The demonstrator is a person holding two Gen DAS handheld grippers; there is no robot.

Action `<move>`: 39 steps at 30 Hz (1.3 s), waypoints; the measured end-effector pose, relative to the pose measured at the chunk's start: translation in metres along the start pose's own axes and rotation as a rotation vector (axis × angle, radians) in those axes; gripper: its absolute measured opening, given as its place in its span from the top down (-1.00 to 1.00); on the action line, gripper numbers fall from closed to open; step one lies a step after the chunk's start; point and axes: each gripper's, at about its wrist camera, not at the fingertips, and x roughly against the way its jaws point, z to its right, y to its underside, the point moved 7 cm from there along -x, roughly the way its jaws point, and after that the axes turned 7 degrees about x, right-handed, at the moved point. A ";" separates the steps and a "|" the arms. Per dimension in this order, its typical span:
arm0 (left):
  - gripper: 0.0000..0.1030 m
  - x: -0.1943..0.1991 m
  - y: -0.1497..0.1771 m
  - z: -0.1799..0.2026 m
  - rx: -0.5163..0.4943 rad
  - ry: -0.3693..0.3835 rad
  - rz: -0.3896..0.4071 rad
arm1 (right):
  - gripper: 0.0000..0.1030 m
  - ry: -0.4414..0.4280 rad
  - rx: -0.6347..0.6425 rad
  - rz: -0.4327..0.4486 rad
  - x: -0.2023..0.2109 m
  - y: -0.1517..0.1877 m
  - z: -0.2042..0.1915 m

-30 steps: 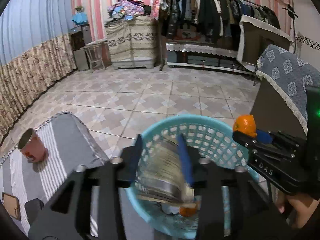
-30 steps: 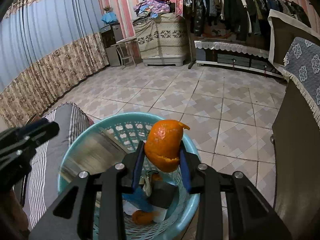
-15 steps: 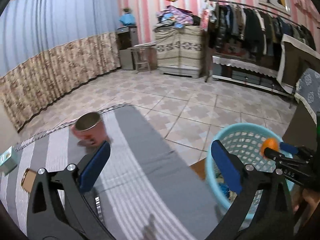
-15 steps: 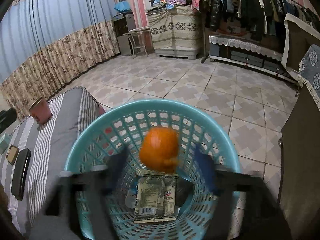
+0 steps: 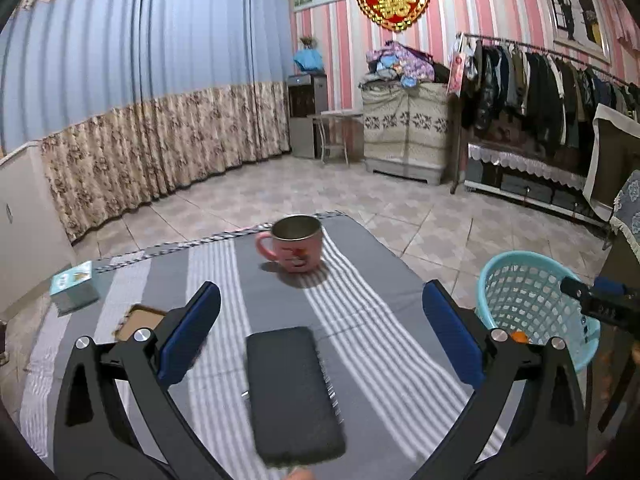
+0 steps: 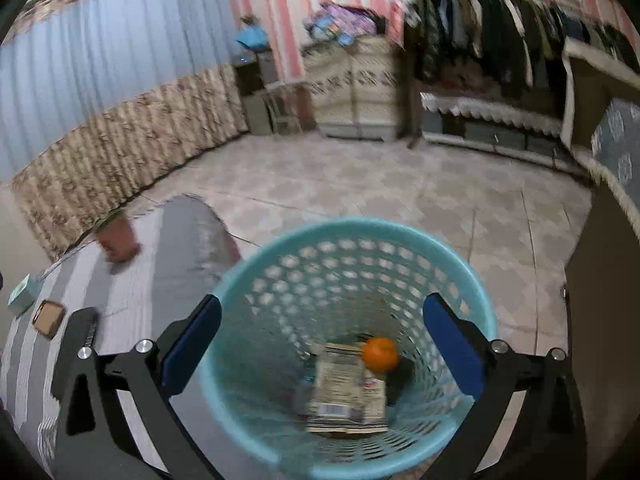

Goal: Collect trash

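Left wrist view, left tongs (image 5: pixel 320 328): jaws standing spread wide with nothing between the pads, having just been opening; they are hovering over the striped grey surface (image 5: pixel 372 308).
Left wrist view, on the surface: a dark flat case (image 5: pixel 292 396) is lying between the jaws; a pink mug (image 5: pixel 294 250) is standing farther off, with a teal box (image 5: pixel 74 288) and a brown card (image 5: pixel 138 322) at the left.
Left wrist view, basket (image 5: pixel 520 300): sitting beside the surface at the right; only a sliver of orange is showing inside.
Left wrist view, right tongs (image 5: pixel 592 294): reaching over the basket rim.

Right wrist view, right tongs (image 6: pixel 320 328): jaws gaping, having just been opening, empty, hanging above the basket (image 6: pixel 348 240).
Right wrist view, trash: the orange peel (image 6: pixel 380 354) is resting on a printed wrapper (image 6: pixel 346 390) at the basket bottom, which the other view is hiding.
Right wrist view, surface: blurred.
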 end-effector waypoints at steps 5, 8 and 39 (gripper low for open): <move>-0.90 0.036 0.013 -0.029 0.020 -0.040 0.020 | -0.91 -0.077 0.064 0.041 0.038 0.011 -0.066; -0.90 0.054 0.023 -0.046 0.044 -0.043 0.021 | -0.92 -0.115 0.105 0.046 0.058 0.025 -0.101; -0.90 0.111 0.083 -0.108 0.126 -0.112 0.032 | -0.91 -0.168 0.209 0.196 0.140 0.055 -0.181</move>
